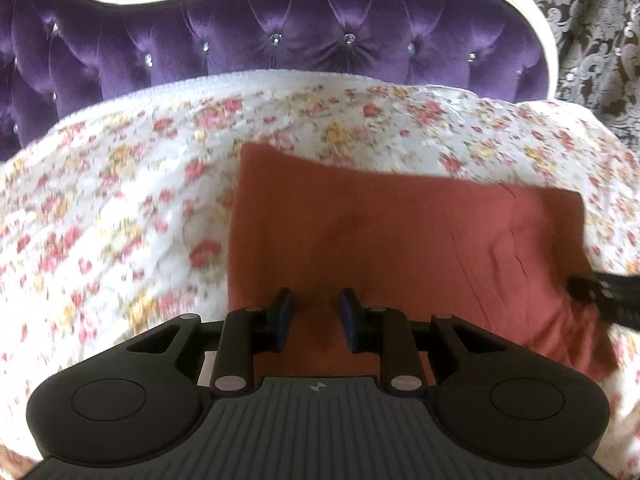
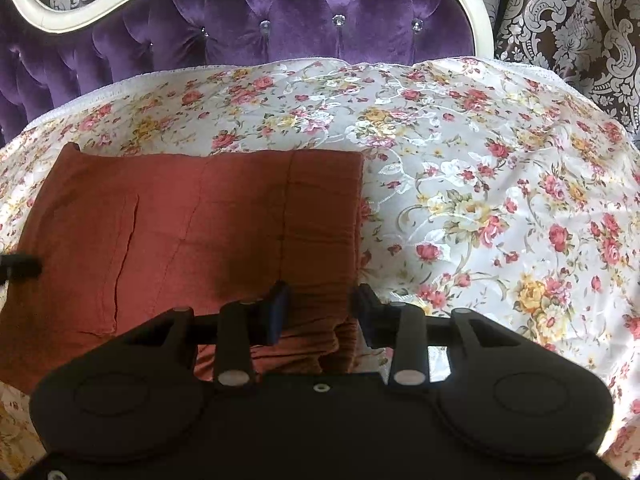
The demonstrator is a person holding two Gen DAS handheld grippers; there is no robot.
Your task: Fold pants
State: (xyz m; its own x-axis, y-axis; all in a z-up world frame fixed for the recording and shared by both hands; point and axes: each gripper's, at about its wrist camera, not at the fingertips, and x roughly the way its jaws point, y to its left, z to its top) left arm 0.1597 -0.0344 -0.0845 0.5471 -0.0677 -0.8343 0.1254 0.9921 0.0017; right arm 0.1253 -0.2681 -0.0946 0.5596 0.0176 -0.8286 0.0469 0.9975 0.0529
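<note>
Rust-red pants (image 1: 400,240) (image 2: 200,220) lie folded into a flat rectangle on a floral bedspread (image 1: 120,200) (image 2: 480,200). My left gripper (image 1: 317,300) hovers over the near left part of the pants, its blue-padded fingers apart with nothing between them. My right gripper (image 2: 322,294) stands at the pants' right edge with its jaws wide; the bunched edge of the cloth lies under the gap and the pads do not press on it. Each gripper shows as a dark tip at the edge of the other's view: right gripper (image 1: 592,288), left gripper (image 2: 20,266).
A purple tufted headboard (image 1: 280,40) (image 2: 260,20) with a white curved frame rises behind the bed. Patterned dark curtains (image 2: 568,20) hang to the right. Bare bedspread stretches right of the pants and behind them.
</note>
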